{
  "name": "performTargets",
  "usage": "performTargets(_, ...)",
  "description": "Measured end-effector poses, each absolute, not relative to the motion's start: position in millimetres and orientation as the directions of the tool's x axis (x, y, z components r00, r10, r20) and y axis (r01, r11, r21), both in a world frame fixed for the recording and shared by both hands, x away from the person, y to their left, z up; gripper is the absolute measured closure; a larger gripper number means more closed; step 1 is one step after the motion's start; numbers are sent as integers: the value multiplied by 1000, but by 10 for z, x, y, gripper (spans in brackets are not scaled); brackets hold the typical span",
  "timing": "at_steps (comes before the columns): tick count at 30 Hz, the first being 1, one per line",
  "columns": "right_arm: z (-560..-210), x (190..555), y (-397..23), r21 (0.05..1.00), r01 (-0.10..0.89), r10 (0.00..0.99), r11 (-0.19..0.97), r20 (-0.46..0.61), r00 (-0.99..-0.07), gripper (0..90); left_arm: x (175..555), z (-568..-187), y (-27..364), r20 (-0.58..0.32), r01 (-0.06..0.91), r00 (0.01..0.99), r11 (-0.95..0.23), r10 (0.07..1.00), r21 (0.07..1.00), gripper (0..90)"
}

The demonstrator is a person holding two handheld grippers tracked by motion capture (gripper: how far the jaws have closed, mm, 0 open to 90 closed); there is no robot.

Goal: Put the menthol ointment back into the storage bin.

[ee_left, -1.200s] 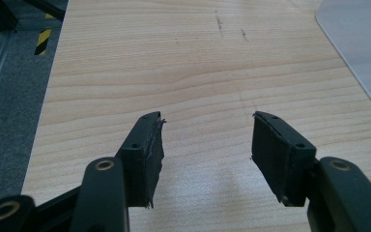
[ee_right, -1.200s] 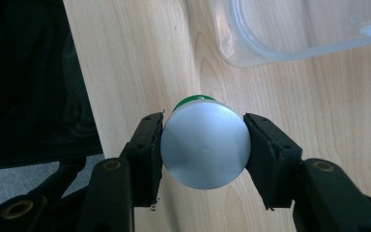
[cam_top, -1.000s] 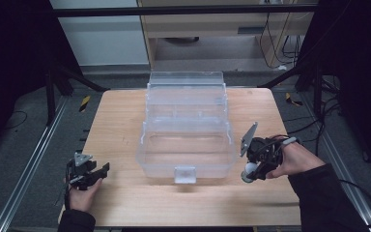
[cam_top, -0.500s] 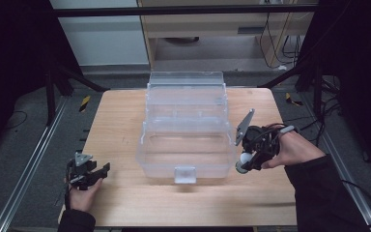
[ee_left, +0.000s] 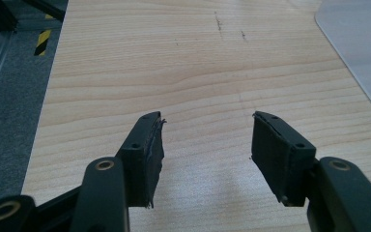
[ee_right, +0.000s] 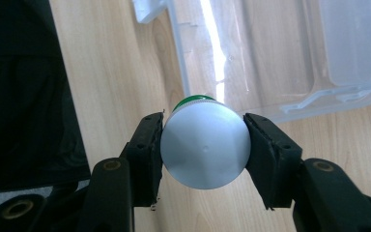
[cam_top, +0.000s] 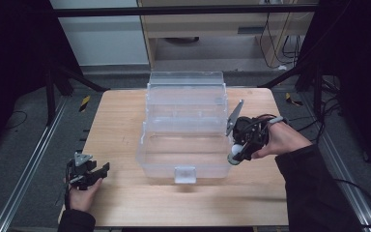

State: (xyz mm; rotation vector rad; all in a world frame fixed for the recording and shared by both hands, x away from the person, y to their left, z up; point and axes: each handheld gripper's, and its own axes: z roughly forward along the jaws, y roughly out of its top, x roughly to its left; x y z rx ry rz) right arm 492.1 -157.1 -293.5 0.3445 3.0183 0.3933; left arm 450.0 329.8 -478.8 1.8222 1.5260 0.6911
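Right tool (cam_top: 235, 155) shifted boxward, gripping can (ee_right: 205, 145)

Bare table (cam_top: 125, 125) left of clear bin (cam_top: 186, 145)

Small round grey-capped container with a green band (ee_right: 205, 145): only its flat end shows between the right gripper's (ee_right: 204, 145) jaws, body hidden behind it; a tiny blur in the high view. Clear plastic lidded storage box (ee_right: 290, 53) cut off by the top and right edges beyond the jaws. Light wooden bench (ee_left: 193, 63): box corner up-right of the left gripper's (ee_left: 205, 145) jaws cropped.
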Motion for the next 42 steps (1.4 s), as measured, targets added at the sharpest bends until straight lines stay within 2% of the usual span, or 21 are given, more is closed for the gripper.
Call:
performTargets(15,-3053,5202,-1475,295,218,243,930,-51,-969,506,4503,-4789,3300,-16,638,180,-105,984,763,445)
performTargets(42,-3537,5380,-1330,246,192,206,950,-36,-978,505,4504,-4784,3302,-13,637,181,-107,983,764,445)
